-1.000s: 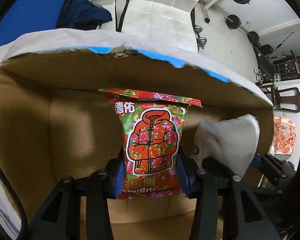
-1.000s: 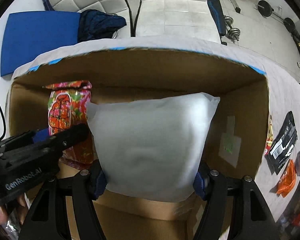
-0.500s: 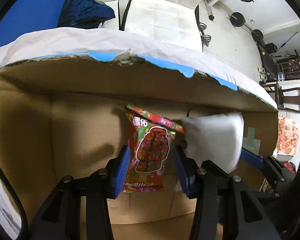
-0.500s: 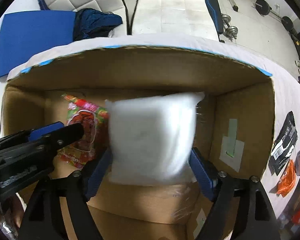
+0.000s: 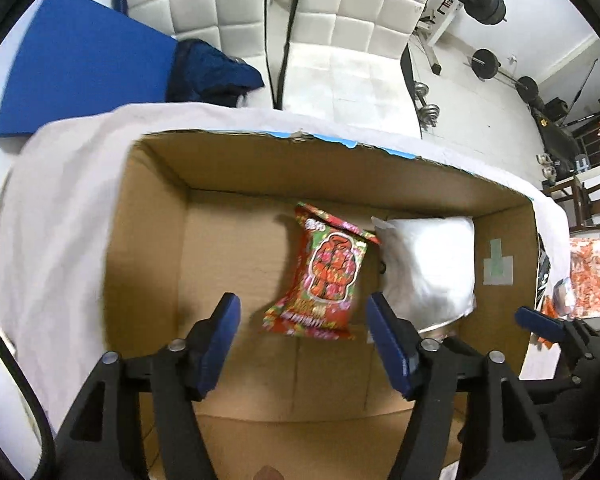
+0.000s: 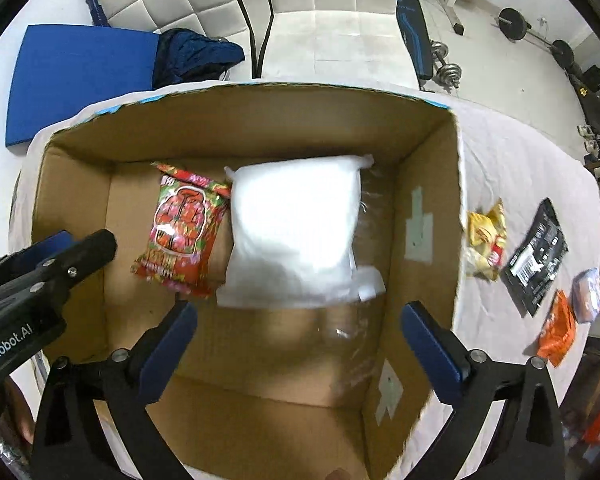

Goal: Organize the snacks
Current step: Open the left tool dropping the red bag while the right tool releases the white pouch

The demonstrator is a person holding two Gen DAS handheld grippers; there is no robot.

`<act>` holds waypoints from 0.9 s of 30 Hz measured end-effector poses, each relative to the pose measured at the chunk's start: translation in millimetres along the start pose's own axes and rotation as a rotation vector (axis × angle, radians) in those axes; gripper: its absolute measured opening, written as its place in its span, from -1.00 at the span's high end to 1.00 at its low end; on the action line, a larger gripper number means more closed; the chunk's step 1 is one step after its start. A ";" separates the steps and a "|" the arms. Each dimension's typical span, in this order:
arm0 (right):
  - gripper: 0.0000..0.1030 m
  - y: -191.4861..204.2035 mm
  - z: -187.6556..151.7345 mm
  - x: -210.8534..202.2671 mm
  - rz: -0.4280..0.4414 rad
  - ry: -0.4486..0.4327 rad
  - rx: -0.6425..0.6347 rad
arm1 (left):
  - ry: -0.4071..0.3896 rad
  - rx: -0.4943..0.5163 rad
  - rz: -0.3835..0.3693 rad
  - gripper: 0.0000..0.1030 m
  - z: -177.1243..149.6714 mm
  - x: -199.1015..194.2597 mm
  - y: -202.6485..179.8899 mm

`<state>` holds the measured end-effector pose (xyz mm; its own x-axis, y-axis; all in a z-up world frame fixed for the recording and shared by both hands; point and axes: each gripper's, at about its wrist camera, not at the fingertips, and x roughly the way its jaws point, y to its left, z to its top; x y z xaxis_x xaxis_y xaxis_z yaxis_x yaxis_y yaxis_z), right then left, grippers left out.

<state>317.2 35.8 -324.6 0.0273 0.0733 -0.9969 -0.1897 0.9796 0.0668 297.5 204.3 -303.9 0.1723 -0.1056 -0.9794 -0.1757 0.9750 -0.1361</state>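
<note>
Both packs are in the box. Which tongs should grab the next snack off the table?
Right. The loose snacks, such as the yellow packet and black packet, lie right of the box, nearest the open right tongs.

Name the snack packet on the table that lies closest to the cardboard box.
The yellow packet, right beside the cardboard box; the black packet and orange packet lie farther out.

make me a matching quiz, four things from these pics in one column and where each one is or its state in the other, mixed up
Things
1. red snack packet
2. white bag
3. black packet
4. left claw

Places or states
A. on the white cloth, outside the cardboard box
B. open, holding nothing
C. in the box, nearer its right wall
D. in the box, left of its neighbour

Pairs: 1-D, 2-C, 3-A, 4-B
</note>
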 end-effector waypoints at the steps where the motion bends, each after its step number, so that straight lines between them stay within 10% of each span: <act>1: -1.00 1.4 -2.8 -3.5 -0.003 -0.008 0.001 | -0.010 -0.002 0.007 -0.63 -3.4 -4.2 1.3; 5: -1.00 6.1 -18.6 -22.3 -0.017 -0.047 -0.004 | -0.057 -0.013 0.011 -0.94 -16.5 -23.9 10.2; 27: -1.00 -0.3 -101.5 -118.8 0.064 -0.187 0.003 | -0.232 0.010 0.045 -0.94 -83.3 -115.0 -20.6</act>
<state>214.4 7.8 -210.4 0.1969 0.1688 -0.9658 -0.1940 0.9723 0.1304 200.6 180.0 -201.0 0.3832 -0.0156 -0.9235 -0.1790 0.9796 -0.0908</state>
